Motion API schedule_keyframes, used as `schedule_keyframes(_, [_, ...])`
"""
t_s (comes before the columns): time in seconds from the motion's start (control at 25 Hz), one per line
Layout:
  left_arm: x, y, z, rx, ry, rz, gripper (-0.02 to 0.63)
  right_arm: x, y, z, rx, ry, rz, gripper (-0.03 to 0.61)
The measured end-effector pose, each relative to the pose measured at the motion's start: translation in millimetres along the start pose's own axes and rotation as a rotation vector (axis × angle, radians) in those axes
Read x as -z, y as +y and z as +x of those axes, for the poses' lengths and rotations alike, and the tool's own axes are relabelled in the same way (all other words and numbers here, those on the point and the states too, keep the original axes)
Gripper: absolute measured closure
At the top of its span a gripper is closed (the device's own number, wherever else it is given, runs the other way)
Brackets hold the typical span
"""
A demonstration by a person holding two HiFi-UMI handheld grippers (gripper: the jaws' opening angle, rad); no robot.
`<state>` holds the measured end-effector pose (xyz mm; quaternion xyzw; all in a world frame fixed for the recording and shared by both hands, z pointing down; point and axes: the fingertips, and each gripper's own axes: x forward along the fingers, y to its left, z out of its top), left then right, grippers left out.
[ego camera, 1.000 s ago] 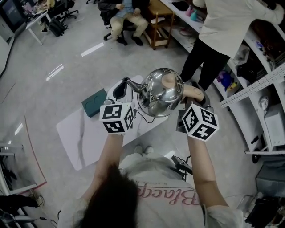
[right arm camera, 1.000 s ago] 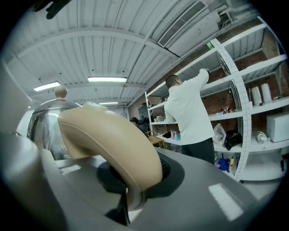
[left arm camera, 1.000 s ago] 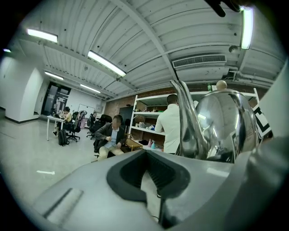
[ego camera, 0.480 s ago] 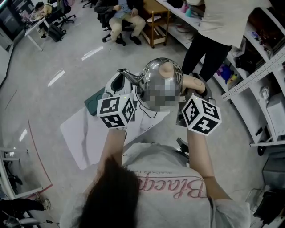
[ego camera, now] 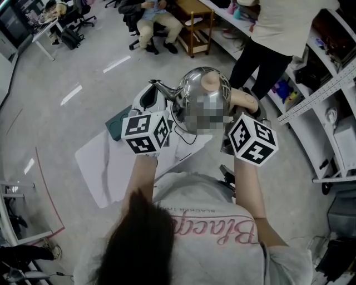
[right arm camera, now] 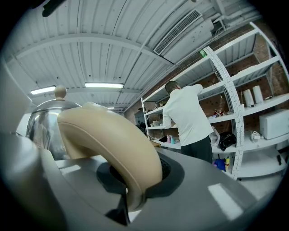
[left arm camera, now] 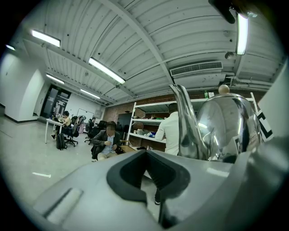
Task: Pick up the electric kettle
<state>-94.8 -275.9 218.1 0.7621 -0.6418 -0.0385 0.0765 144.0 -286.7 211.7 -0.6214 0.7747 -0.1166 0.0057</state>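
Bare grey floor [ego camera: 50,111] lies open along the left edge, running up to a far desk with office chairs [ego camera: 55,28]; a seated person [ego camera: 153,16] and a small wooden side table [ego camera: 194,22] stand well apart from the work area. The white rectangular tabletop [ego camera: 105,167] slants below the hands, with open floor off its left and near edges. A dark green flat box [ego camera: 118,123] rests on it near the far edge, partly behind the left gripper's marker cube, its contents not visible. The left gripper [ego camera: 149,100] has its jaws pressed together with nothing between them (the left gripper view shows the two dark pads meeting); it sits just beside the spout, on the spout's left. The rounded, polished steel electric kettle [ego camera: 192,89] is held up between the two grippers above the table's far end; its lid is on, topped by a beige knob [ego camera: 210,83], so what it holds cannot be told. The right gripper [ego camera: 239,114] is clamped on the kettle's curved beige handle [right arm camera: 113,149], which fills the notch between its jaws. A standing person in a white top [ego camera: 272,33] is near the kettle on the far right; white metal shelving [ego camera: 328,83], stocked with small items too blurred to name, closes off the right edge.
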Motion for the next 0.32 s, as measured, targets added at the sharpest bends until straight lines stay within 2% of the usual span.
schedule_keyframes(0.32, [6.4, -3.9, -1.1, 0.009, 0.002, 0.004, 0.614, 2.6, -0.9, -1.6, -0.003, -0.014, 0.019, 0.517])
